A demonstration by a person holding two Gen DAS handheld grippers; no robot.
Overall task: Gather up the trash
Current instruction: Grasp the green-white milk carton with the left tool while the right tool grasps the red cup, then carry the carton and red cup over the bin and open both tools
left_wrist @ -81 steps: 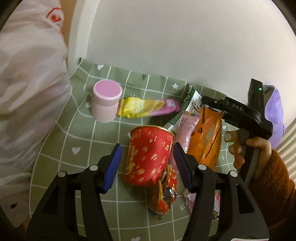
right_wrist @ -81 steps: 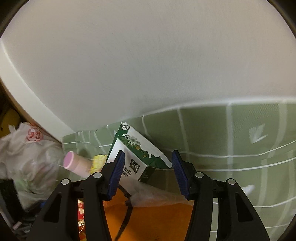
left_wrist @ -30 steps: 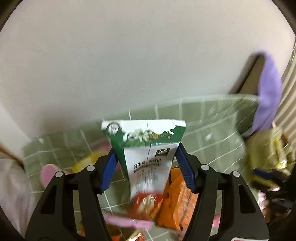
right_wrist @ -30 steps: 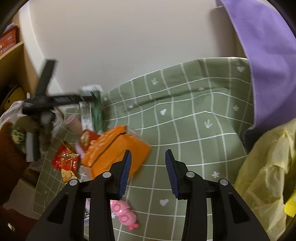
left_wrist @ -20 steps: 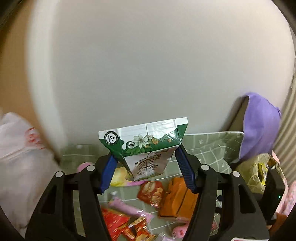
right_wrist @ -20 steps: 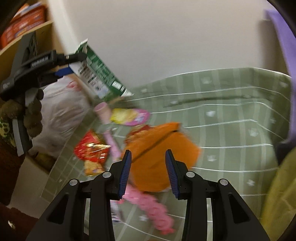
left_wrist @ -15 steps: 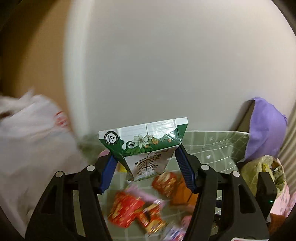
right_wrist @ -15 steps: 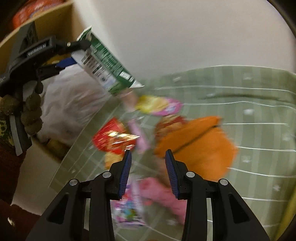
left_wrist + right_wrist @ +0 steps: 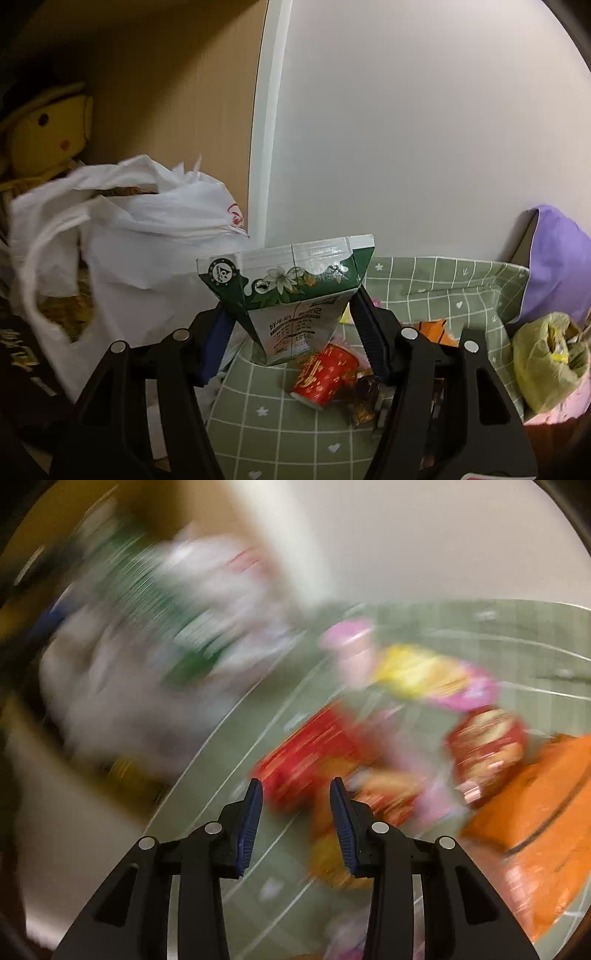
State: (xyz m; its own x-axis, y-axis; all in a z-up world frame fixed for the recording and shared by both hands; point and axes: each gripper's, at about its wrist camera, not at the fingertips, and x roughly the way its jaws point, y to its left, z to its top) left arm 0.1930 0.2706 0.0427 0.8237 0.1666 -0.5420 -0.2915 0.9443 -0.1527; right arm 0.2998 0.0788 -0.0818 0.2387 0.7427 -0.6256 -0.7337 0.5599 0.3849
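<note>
The left gripper (image 9: 291,332) clamps a green-and-white milk carton (image 9: 288,291) between its blue-padded fingers (image 9: 214,343), one pad pressed against each side of the carton's lower part. The carton stands upright in the grip, its flat sealed edge uppermost, raised above the near-left part of a green checked cloth (image 9: 424,284).

To the left of the carton, off the cloth's edge, a white plastic bag (image 9: 147,240) gapes open; its handles and crumpled rim lie between the carton and a wooden shelf wall (image 9: 177,92). A yellow plush toy (image 9: 44,136) sits in the far left corner behind the bag. On the cloth just below and behind the carton lies a red paper cup (image 9: 325,373) on its side, with crinkled wrappers (image 9: 365,395) just beside it and an orange packet (image 9: 432,328) partly hidden by the right finger. A purple cushion (image 9: 557,266) leans against the far right wall, and a yellow-green bag (image 9: 543,358) sits near it.

The right gripper (image 9: 295,812) holds nothing, and its fingers (image 9: 251,812) stand apart above the cloth. Its view is heavily blurred: a red wrapper (image 9: 310,753) lies directly beyond the fingertips, the orange packet (image 9: 535,812) to the right, a yellow-and-pink wrapper (image 9: 432,675) and a pink cup (image 9: 354,646) farther off. The white bag (image 9: 129,686) and the carton (image 9: 166,605) appear as smears at the far left.
</note>
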